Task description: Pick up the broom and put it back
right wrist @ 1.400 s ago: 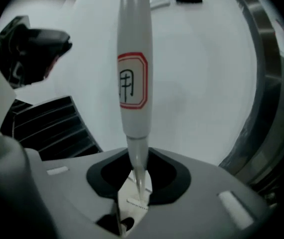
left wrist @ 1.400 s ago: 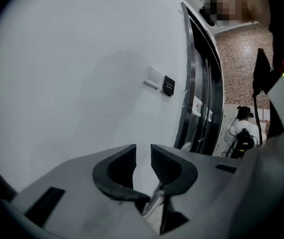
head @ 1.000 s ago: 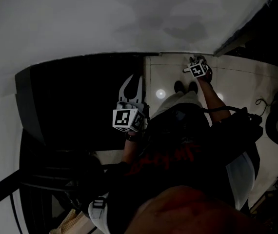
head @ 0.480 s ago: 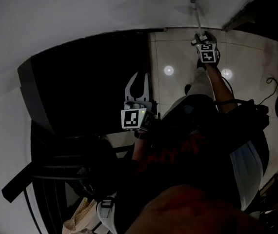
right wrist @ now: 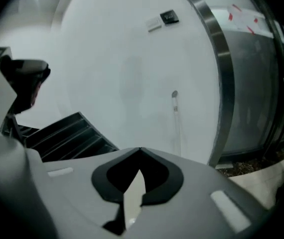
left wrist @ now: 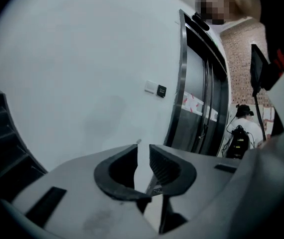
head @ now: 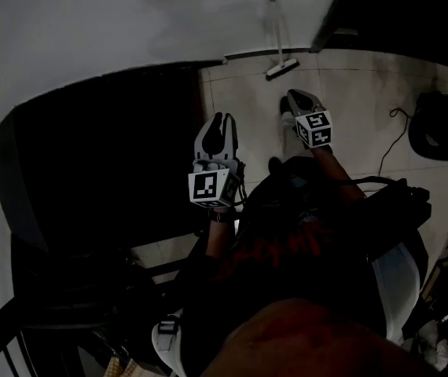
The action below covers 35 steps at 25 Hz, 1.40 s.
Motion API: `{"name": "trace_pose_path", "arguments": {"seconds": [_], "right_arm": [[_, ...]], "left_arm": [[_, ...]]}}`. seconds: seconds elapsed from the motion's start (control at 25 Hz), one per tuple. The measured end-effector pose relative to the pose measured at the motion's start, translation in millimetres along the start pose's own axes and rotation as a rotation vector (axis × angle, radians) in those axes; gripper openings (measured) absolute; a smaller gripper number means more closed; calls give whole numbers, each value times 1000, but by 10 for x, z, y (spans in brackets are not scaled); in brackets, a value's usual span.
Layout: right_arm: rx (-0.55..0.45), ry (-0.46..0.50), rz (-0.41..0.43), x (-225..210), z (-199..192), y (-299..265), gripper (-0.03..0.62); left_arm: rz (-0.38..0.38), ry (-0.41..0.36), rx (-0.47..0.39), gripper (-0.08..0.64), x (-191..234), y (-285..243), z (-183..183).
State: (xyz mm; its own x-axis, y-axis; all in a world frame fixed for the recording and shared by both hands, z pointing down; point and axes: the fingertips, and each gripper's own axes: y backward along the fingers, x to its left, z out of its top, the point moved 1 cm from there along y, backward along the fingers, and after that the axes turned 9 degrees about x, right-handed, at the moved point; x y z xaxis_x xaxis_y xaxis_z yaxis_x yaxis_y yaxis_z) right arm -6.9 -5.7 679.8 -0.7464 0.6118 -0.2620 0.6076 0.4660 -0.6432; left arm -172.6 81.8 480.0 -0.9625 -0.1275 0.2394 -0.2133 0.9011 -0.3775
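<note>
The broom (head: 277, 38) stands up against the white wall (head: 130, 22), with its brush on the floor (head: 350, 93). I think it is back in its place.

My right gripper (head: 295, 97) is near the broom but not touching it. Its jaws are pressed together and there is nothing in them. My left gripper (head: 218, 118) is off to the side, over a big dark thing. Its jaws are a tiny bit apart, and they hold nothing too.

The job now, I think, is to get away without knocking the broom. It only leans, so a small bump could make it slide and fall. I should pull my right gripper straight back and keep it low and slow. I should also watch that the stick stays on the wall.

The floor is pale, smooth tile, and I think the brush could slip on it. The wall is plain and white, so the stick has nothing to hook on. There is a shiny steel frame (right wrist: 221, 83) to the right of the broom and black steps (right wrist: 67, 133) to the left. A cable (head: 389, 140) lies on the floor on my right.
</note>
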Motion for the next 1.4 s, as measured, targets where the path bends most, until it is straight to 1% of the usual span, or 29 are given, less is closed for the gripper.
{"name": "trace_pose_path", "arguments": {"seconds": [0.08,0.16,0.28,0.4,0.48,0.64,0.72,0.76,0.88,0.92,0.96,1.04,1.12,1.28,1.4], "right_arm": [[-63,0,14,361,93,337,0],[-117,6,29,681,120,721,0],[-150,19,14,916,61,1338,0],[-189,37,-12,996,168,1784,0],[-224,67,-36,1013,299,1957,0],[-261,90,-56,1062,316,2168,0],[-274,90,-55,1050,309,2271,0],[-277,88,-52,1052,313,2319,0],[-276,86,-36,1124,301,2470,0],[-280,87,-35,1133,296,2521,0],[-283,87,-37,1122,287,2559,0],[-289,83,-44,1046,278,2580,0],[-292,79,-45,948,293,2554,0],[-277,66,-36,929,228,2585,0],[-276,53,-43,892,145,2622,0]], "left_arm": [[-26,33,1,78,-7,199,-235],[-56,65,26,80,-91,366,-484],[-118,88,52,80,-394,583,-719],[-185,69,53,80,-686,740,-713],[-222,49,41,80,-815,768,-663],[-251,36,30,80,-959,820,-723],[-264,2,31,80,-1060,802,-700],[-271,-38,40,80,-1115,790,-680],[-293,-224,69,80,-1328,841,-652],[-308,-273,68,80,-1426,870,-643],[-326,-306,66,80,-1521,884,-640],[-361,-330,64,79,-1666,821,-654],[-382,-330,71,80,-1741,692,-666],[-399,-326,83,79,-1822,678,-681],[-412,-340,92,78,-1877,686,-712]]}}
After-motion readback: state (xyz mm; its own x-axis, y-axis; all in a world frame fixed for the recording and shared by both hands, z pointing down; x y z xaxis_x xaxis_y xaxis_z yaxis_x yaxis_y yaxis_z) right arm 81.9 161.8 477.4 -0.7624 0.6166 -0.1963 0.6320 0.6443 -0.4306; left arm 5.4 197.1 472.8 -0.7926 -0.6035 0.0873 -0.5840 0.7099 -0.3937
